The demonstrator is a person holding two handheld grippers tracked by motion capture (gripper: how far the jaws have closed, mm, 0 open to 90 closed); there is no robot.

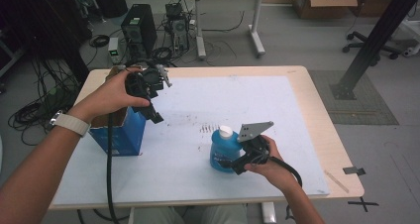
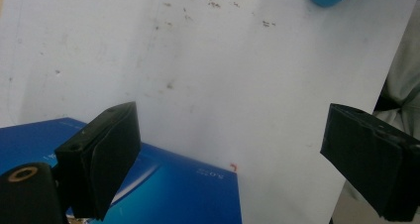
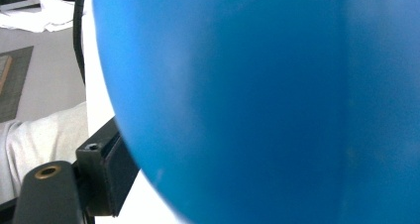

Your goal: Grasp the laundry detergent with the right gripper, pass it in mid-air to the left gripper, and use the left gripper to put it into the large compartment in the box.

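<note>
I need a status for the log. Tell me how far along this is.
Done: the right gripper has closed in on the bottle, which stands upright on the mat. In hand: the left gripper hangs open over the open box. Left, probably: lifting the bottle and putting it in the box.
</note>
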